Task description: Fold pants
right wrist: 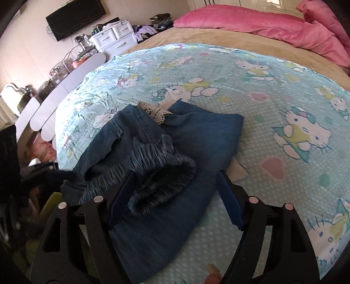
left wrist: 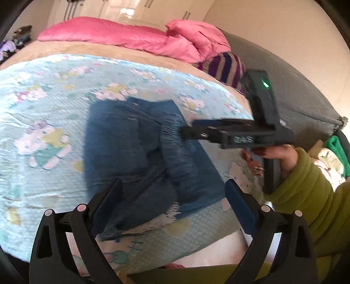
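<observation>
Lying bunched on one cartoon-print sheet (right wrist: 273,91): one pair of blue pants (right wrist: 166,153); two grippers, left gripper (left wrist: 175,196) spread wide, empty; right gripper (right wrist: 175,194) apart, straddling the elastic waistband (right wrist: 157,157), not pinching; two pink pillows (left wrist: 122,35) behind.

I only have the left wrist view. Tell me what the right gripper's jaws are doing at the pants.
Observer: The right gripper is open; its jaws straddle the elastic waistband without clamping it.
Operator: Describe the far end of the pants.
Observer: A strip of cream lace trim peeks out at the far edge of the pants.
Operator: Report what stands beside the bed on that side.
Observer: A white drawer unit stands against the wall under a dark wall-mounted screen.
</observation>
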Tool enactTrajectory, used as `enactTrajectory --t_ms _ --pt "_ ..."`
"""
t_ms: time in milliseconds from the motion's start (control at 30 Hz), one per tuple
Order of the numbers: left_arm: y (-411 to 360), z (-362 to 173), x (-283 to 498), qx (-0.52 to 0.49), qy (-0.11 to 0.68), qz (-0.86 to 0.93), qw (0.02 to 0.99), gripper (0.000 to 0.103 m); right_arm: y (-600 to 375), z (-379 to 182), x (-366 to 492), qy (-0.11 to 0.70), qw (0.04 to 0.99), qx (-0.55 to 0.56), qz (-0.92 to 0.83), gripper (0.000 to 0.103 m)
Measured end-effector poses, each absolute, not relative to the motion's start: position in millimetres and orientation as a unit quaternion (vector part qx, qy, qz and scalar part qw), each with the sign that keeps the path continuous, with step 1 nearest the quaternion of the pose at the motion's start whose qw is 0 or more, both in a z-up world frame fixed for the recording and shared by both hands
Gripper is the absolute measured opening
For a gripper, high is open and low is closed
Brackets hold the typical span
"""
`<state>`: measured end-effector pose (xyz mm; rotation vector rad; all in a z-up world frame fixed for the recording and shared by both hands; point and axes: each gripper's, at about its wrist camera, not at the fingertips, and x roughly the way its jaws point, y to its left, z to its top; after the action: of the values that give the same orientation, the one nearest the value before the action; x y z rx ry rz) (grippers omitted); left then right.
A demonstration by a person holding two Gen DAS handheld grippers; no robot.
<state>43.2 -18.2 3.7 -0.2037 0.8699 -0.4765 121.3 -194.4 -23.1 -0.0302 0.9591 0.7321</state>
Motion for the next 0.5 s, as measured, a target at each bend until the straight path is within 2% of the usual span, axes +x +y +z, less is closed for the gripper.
enactTrajectory --t_ms 133,267,500 --pt "-11 15 38 -0.083 0.406 -0.201 0.888 0.094 -210 -3 108 0.424 0.837 0.002 0.346 0.069" --pt "-7 24 32 -0.065 0.400 -0.182 0.896 0.098 -212 13 98 0.402 0.848 0.001 0.346 0.076" --pt "-11 29 35 -0.050 0.399 -0.160 0.901 0.098 -212 35 81 0.372 0.861 -0.012 0.347 0.084"
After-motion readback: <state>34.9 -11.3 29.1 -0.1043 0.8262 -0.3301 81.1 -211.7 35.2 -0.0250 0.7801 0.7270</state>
